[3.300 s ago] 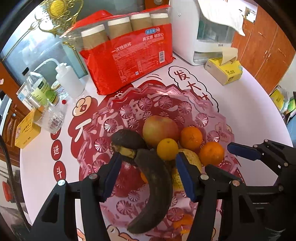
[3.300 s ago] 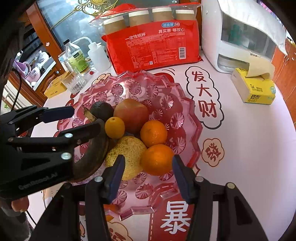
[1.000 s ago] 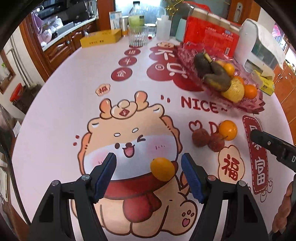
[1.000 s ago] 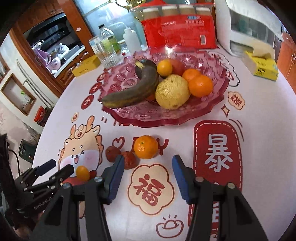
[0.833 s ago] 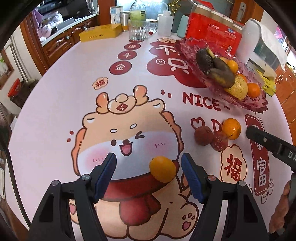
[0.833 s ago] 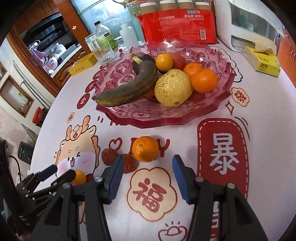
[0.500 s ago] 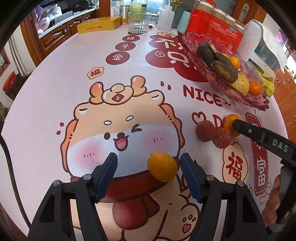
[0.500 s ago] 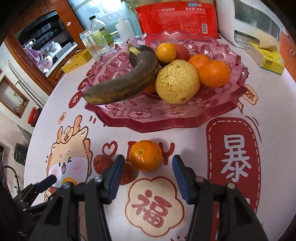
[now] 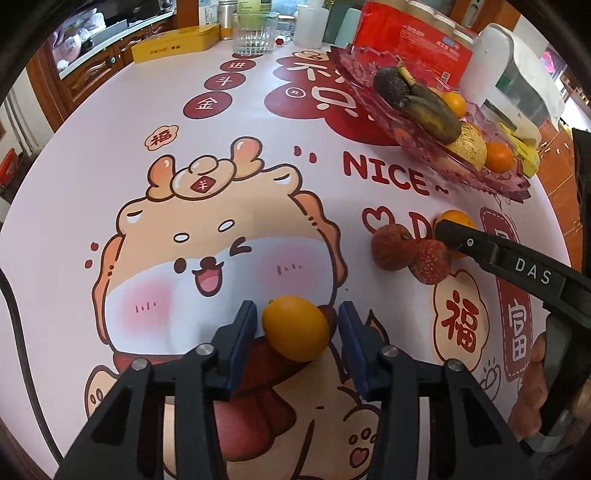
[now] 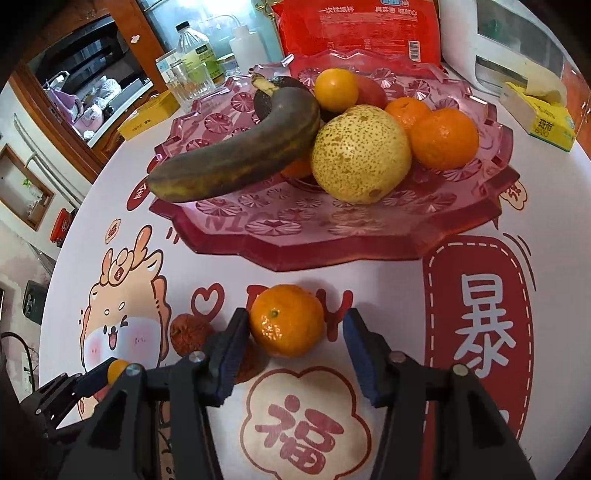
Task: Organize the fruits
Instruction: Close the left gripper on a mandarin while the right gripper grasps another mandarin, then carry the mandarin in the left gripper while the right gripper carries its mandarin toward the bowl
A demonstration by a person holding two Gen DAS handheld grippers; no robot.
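Observation:
A small yellow-orange citrus (image 9: 295,328) lies on the printed tablecloth between the open jaws of my left gripper (image 9: 297,325), with small gaps on both sides. A mandarin (image 10: 286,319) lies on the cloth between the open jaws of my right gripper (image 10: 293,332), close to the left finger. Two red lychees (image 9: 391,247) lie beside the mandarin. The pink glass fruit dish (image 10: 369,243) holds a dark banana (image 10: 236,162), a pear (image 10: 360,153), several oranges and an avocado. The right gripper also shows in the left wrist view (image 9: 454,232).
A red pack of paper cups (image 10: 358,27), a white appliance (image 10: 517,48), a yellow tissue box (image 10: 546,122), bottles and a glass (image 9: 255,37) stand at the table's far side. A yellow tin (image 9: 173,44) lies far left.
Both grippers have moved forward and down. The left jaws have narrowed around the small citrus. The right jaws now straddle the mandarin, and the dish looms closer.

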